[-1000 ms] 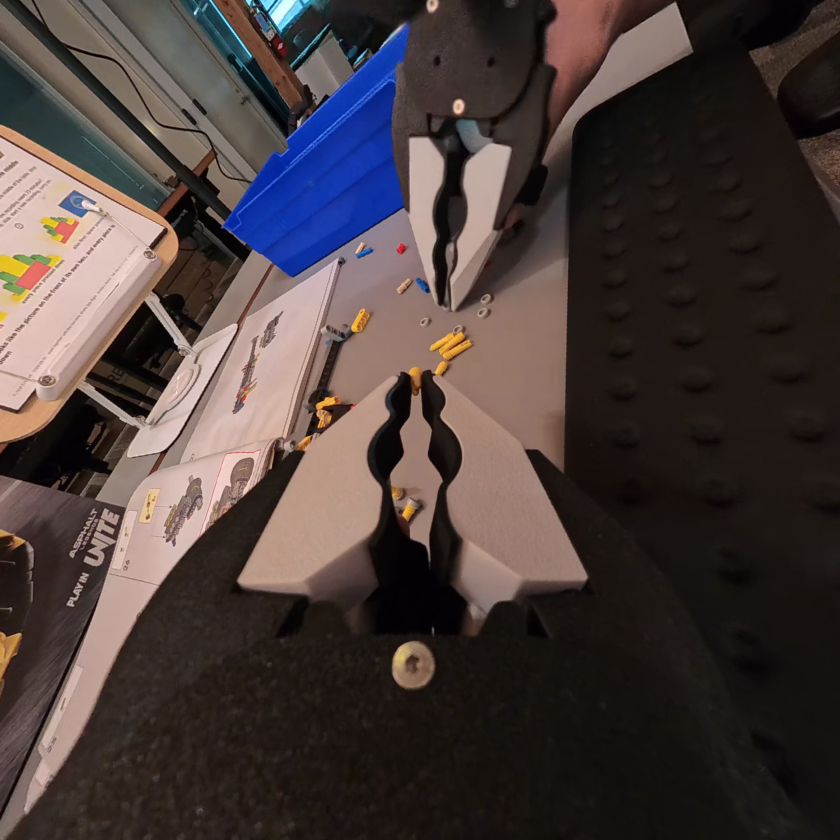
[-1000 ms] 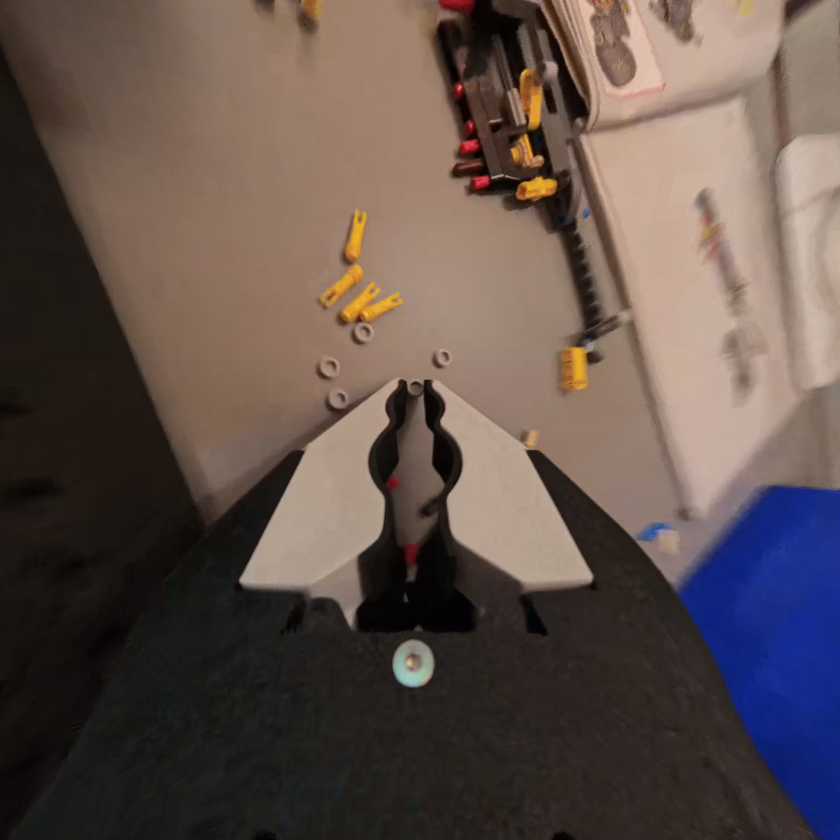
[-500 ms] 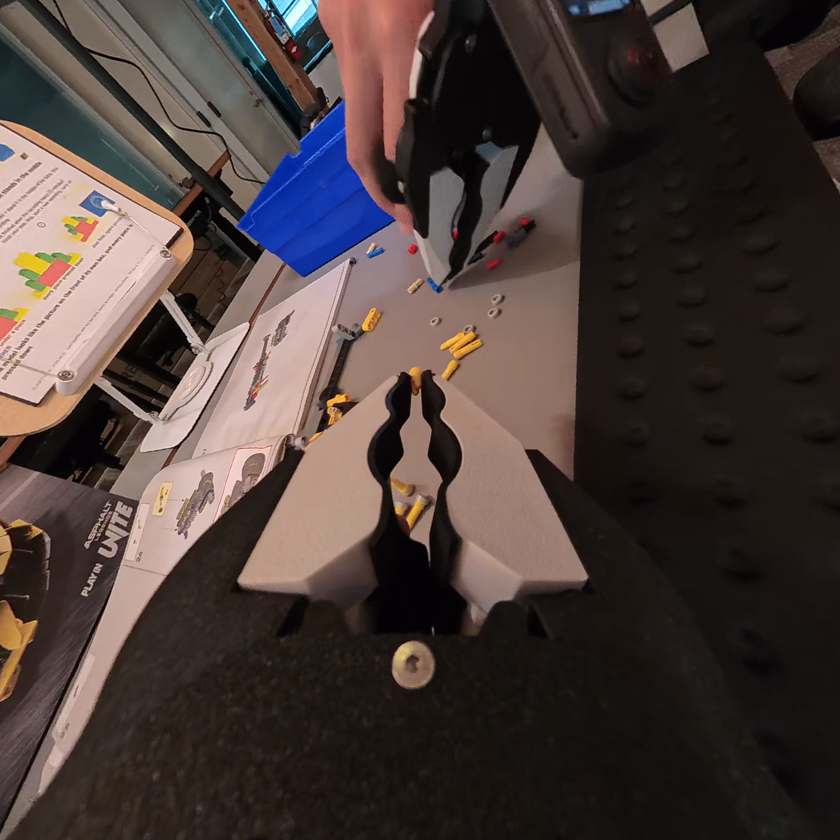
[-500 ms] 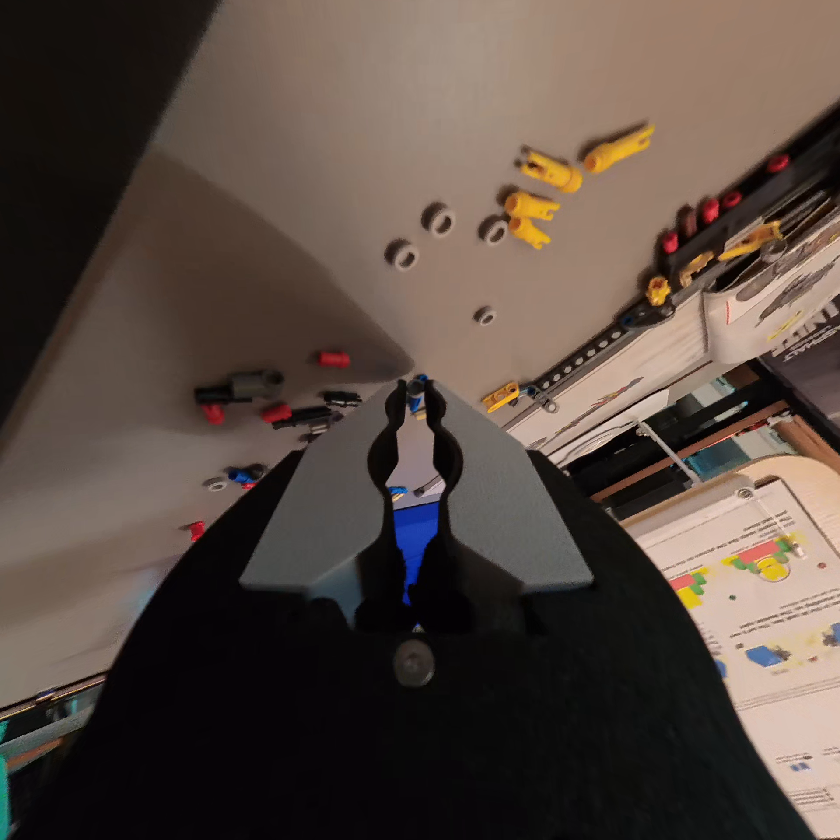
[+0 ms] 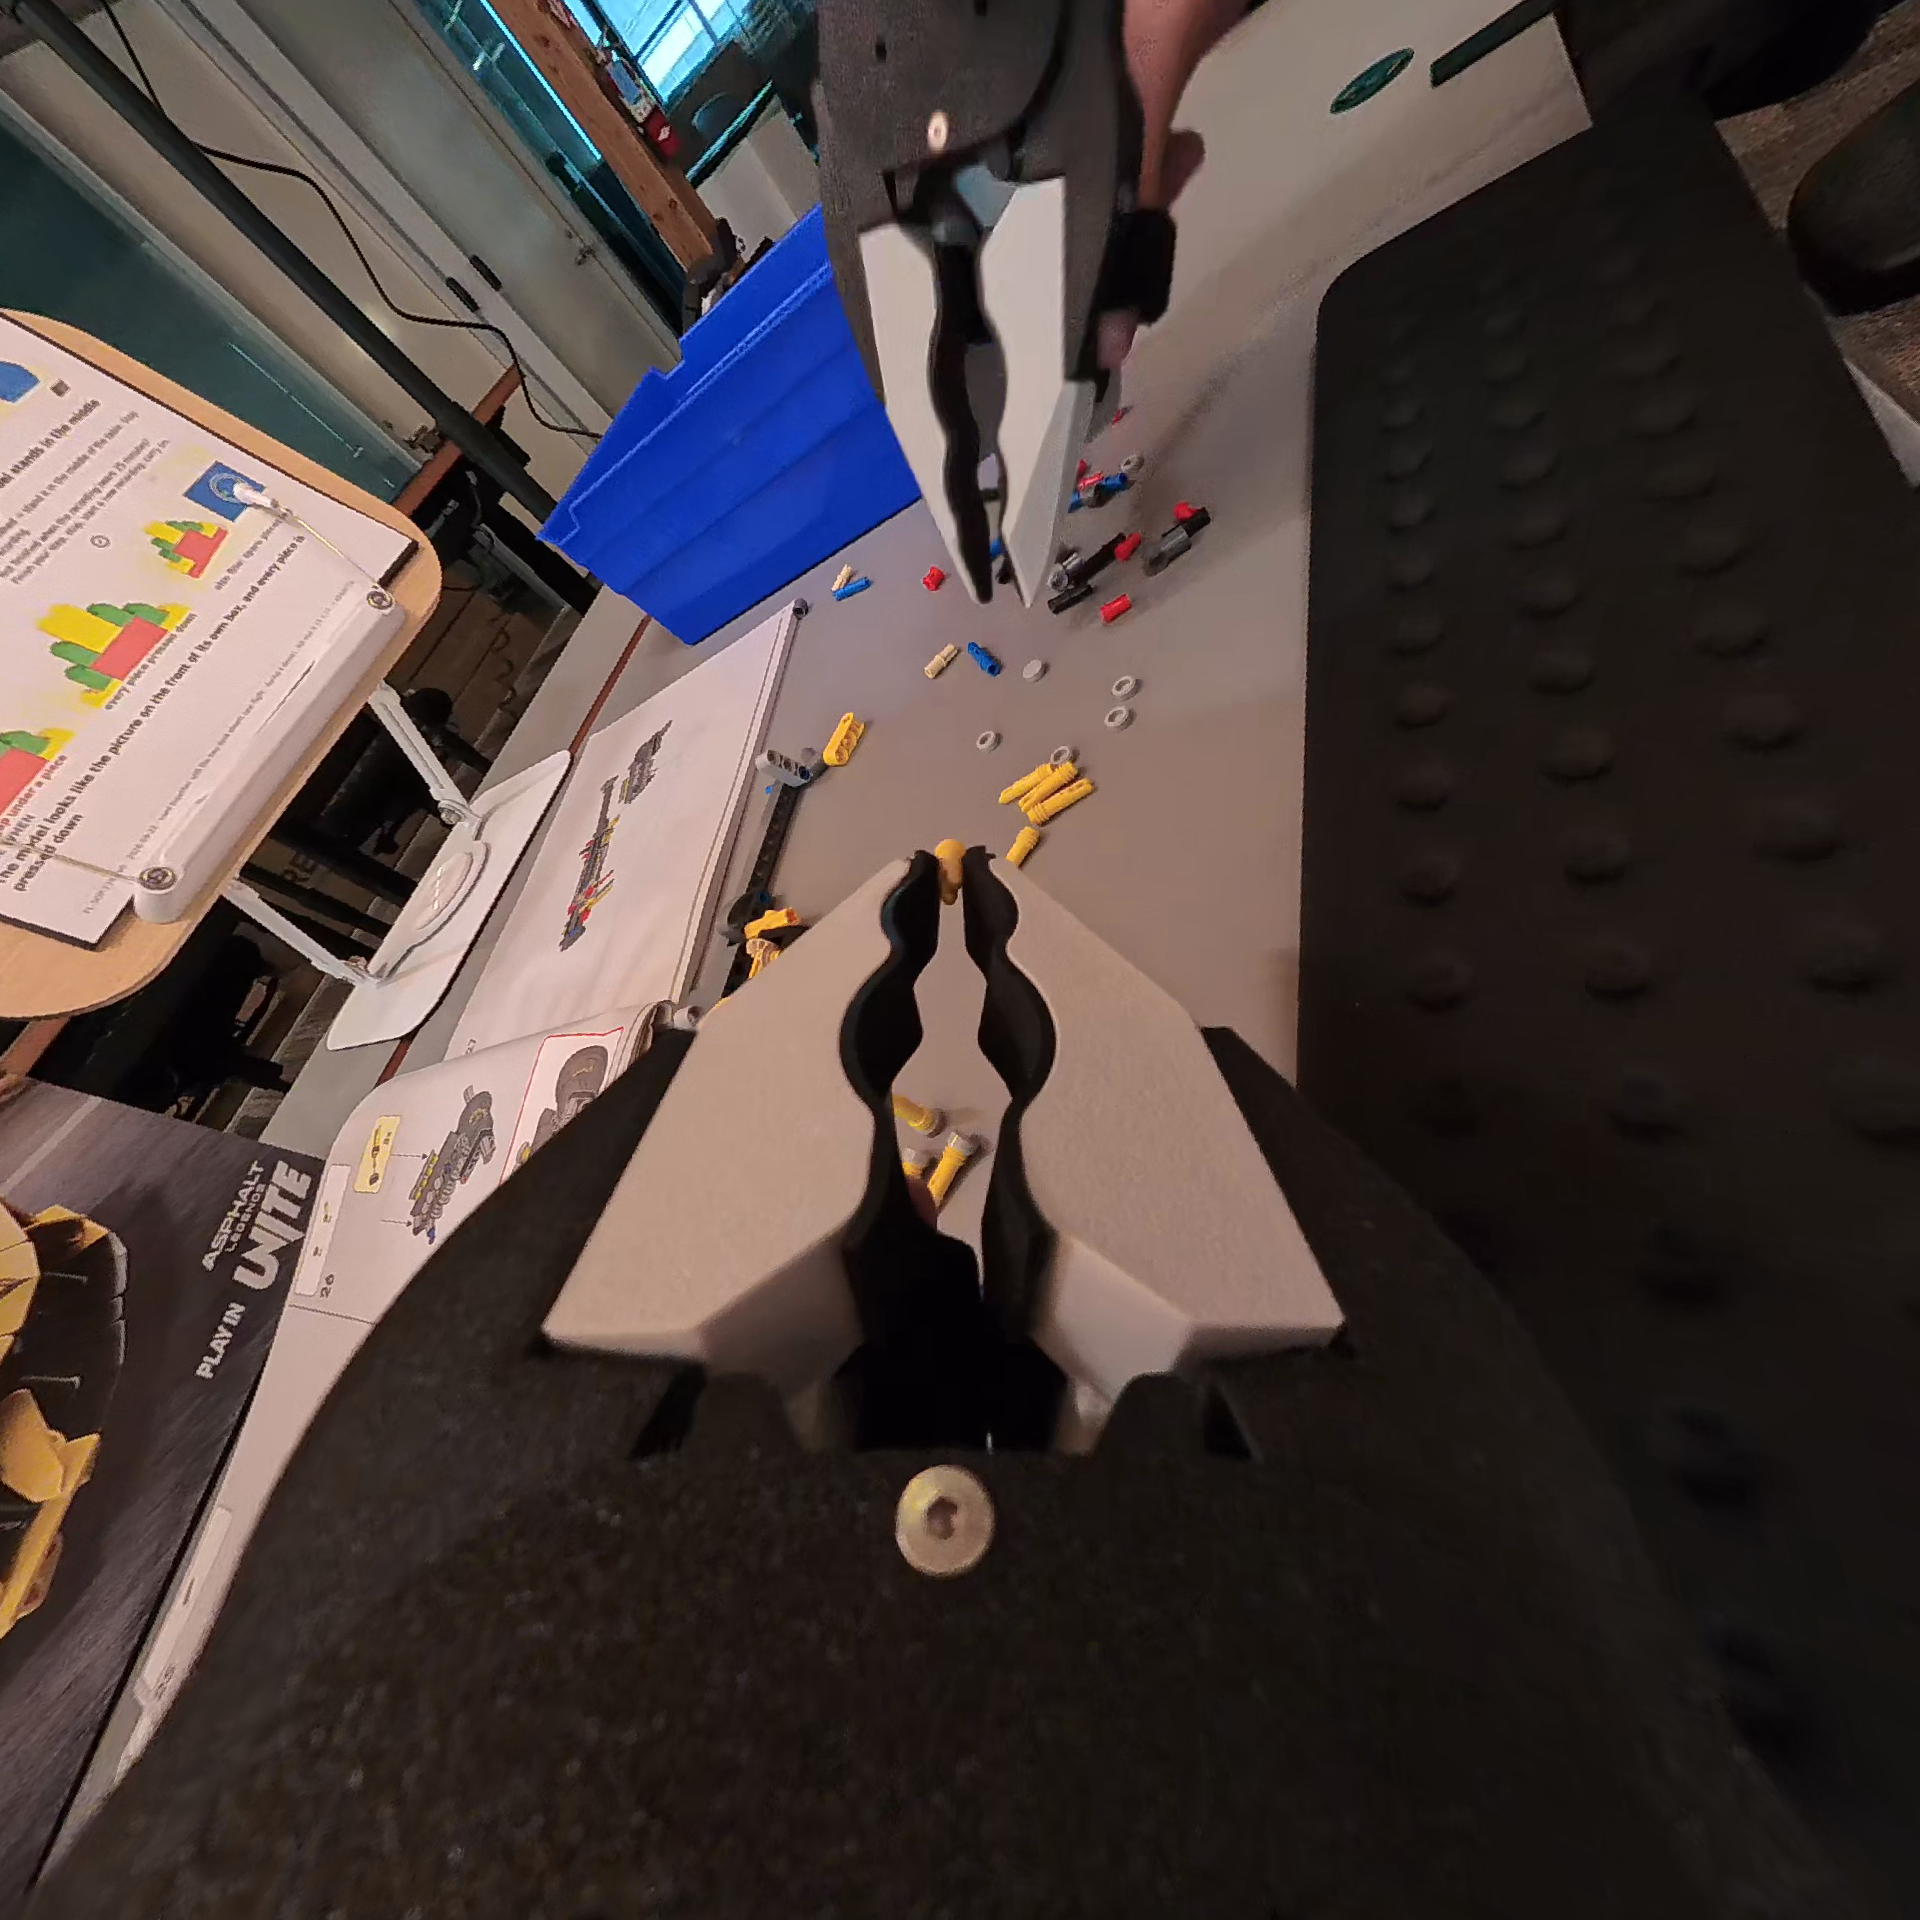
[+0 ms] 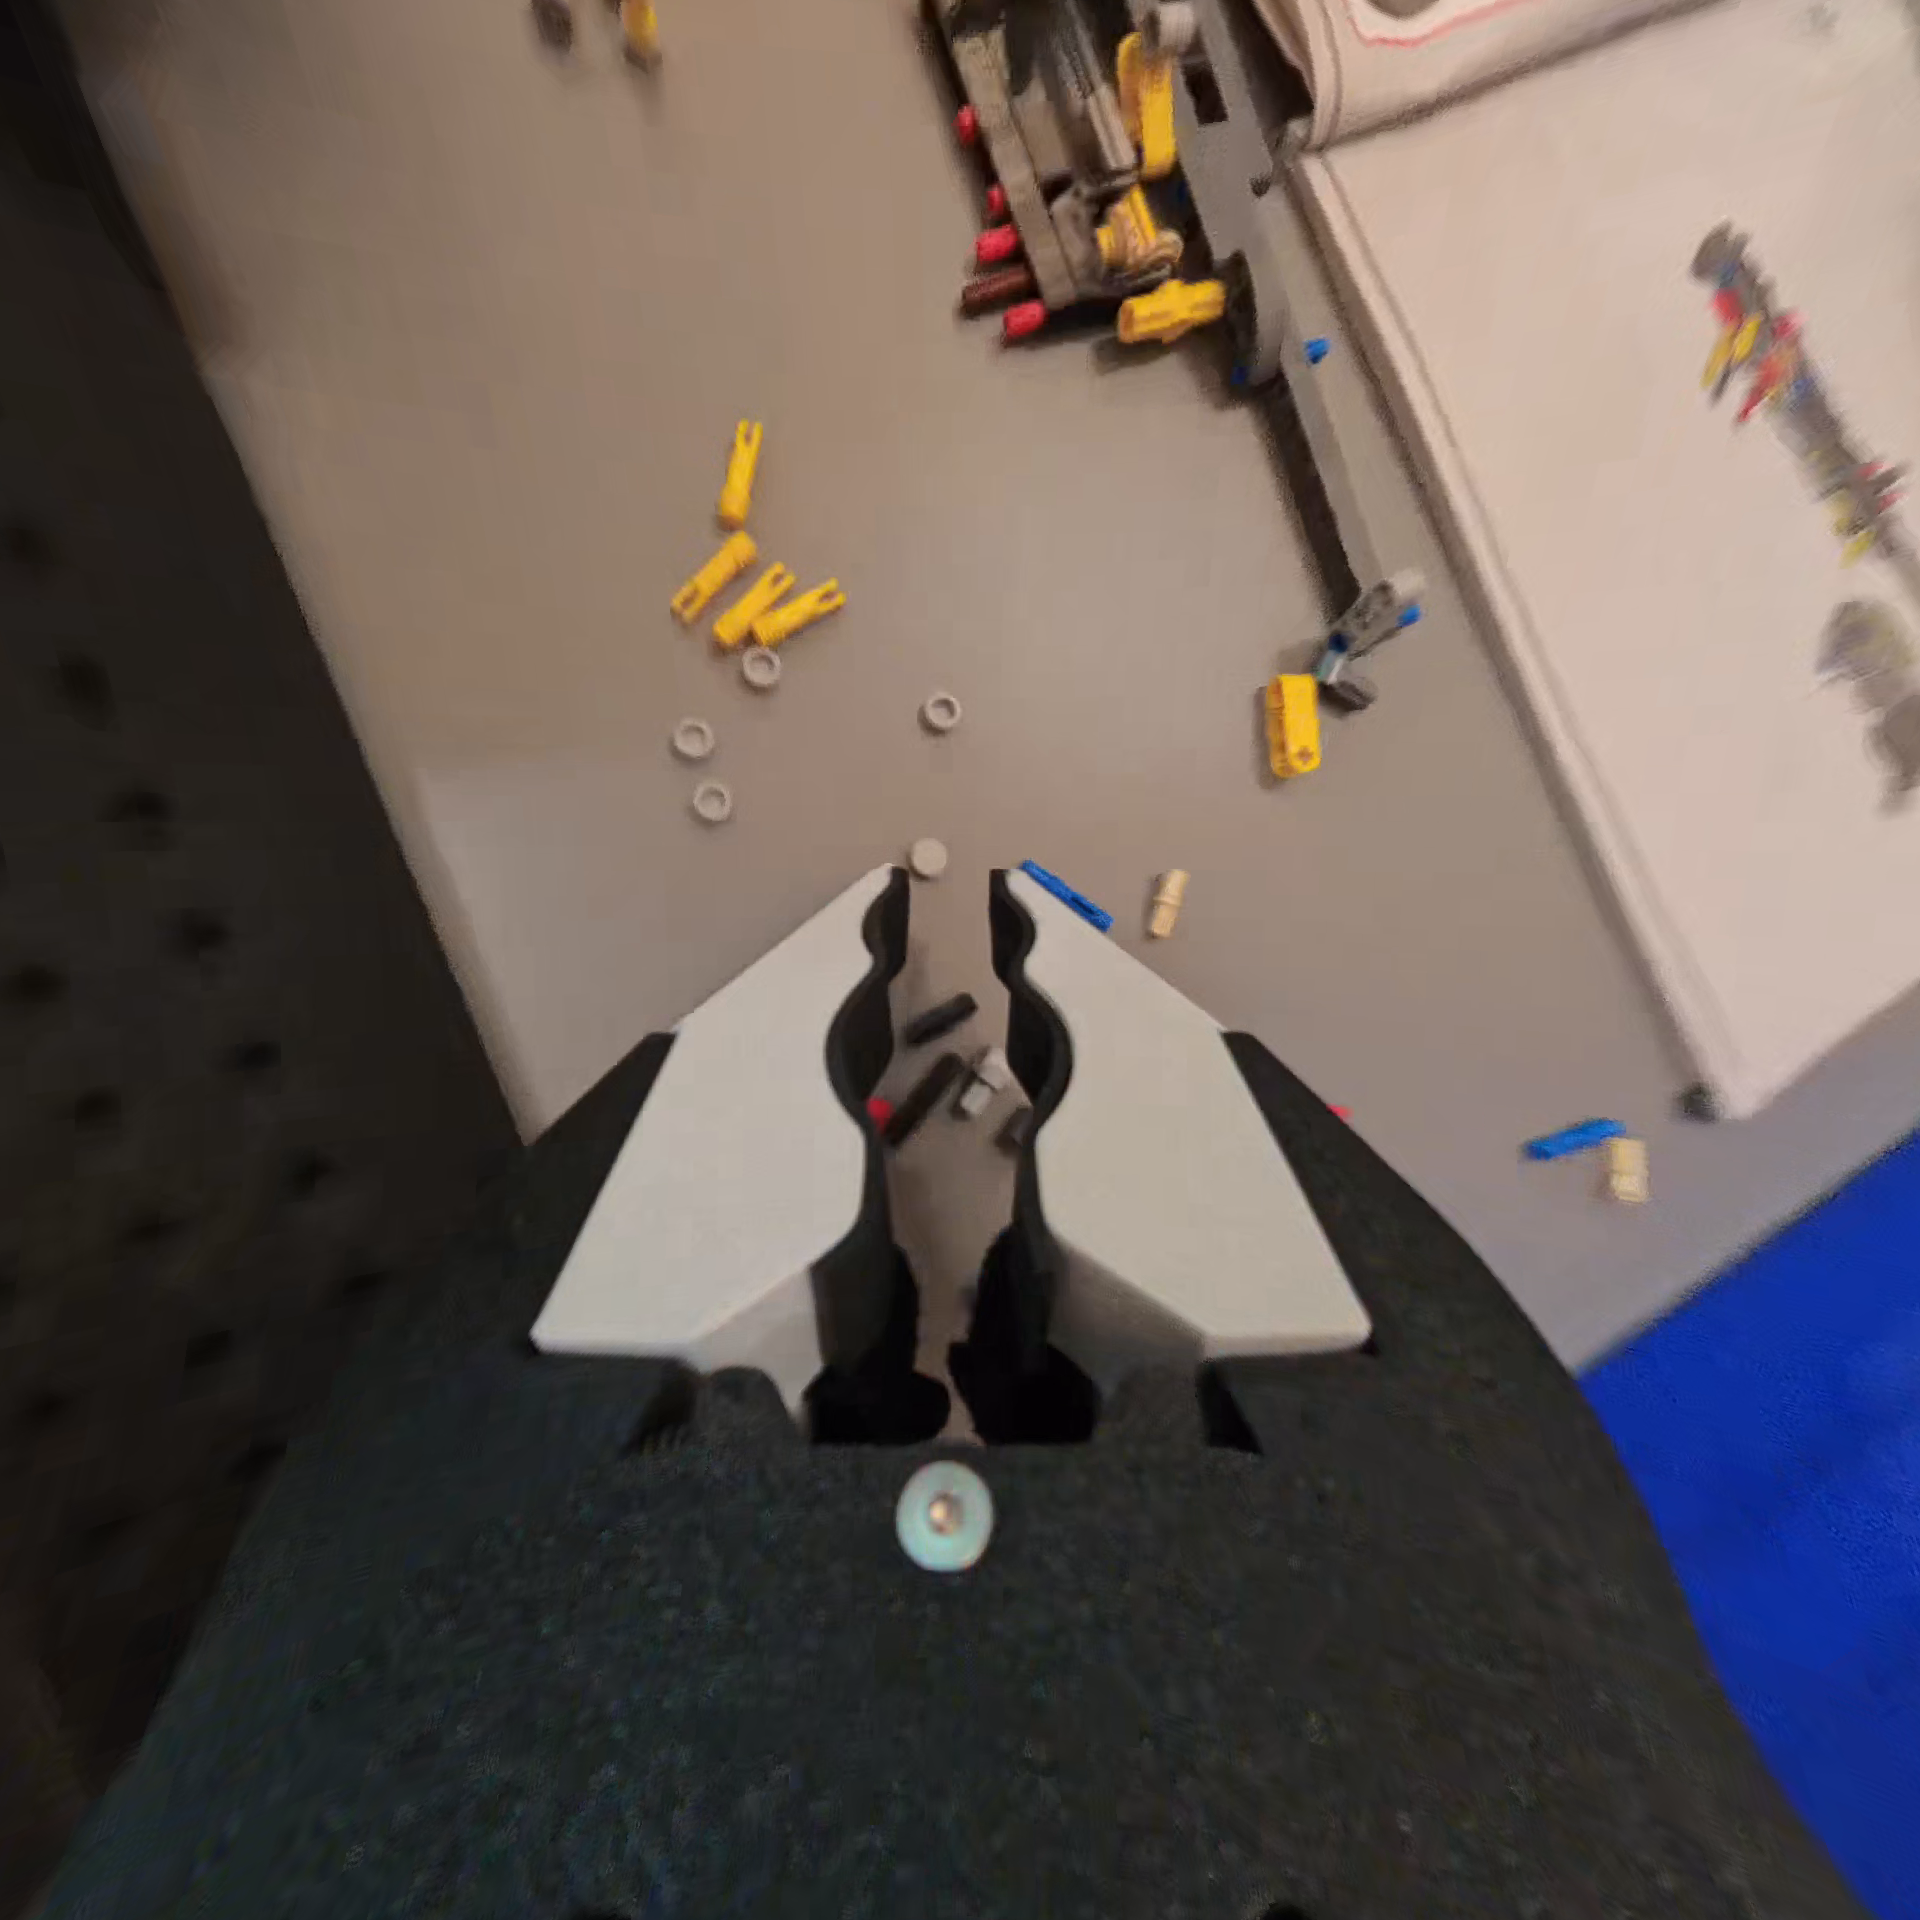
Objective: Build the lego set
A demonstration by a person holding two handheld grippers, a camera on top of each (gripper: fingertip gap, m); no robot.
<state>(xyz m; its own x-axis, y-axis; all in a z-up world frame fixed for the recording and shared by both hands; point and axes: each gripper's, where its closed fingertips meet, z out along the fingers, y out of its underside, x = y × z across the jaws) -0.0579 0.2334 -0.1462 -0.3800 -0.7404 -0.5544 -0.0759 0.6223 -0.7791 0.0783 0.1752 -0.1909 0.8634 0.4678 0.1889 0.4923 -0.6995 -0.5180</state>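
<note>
Yellow pin [image 5: 948,858] upright, left hand-held gripper [image 5: 948,864] pinching

Black foam gripper [image 5: 948,868] bodies — grey wavy-edged fingers [image 6: 727,1122] (one silver screw [image 6: 943,1527]).

Dim indoor light; daylight glows from windows [image 5: 665,21] far behind. The left wrist view is sharp, with straight lines bowing at the edges. The right wrist view is smeared by motion blur, worst on the white paper [image 6: 1662,520].
</note>
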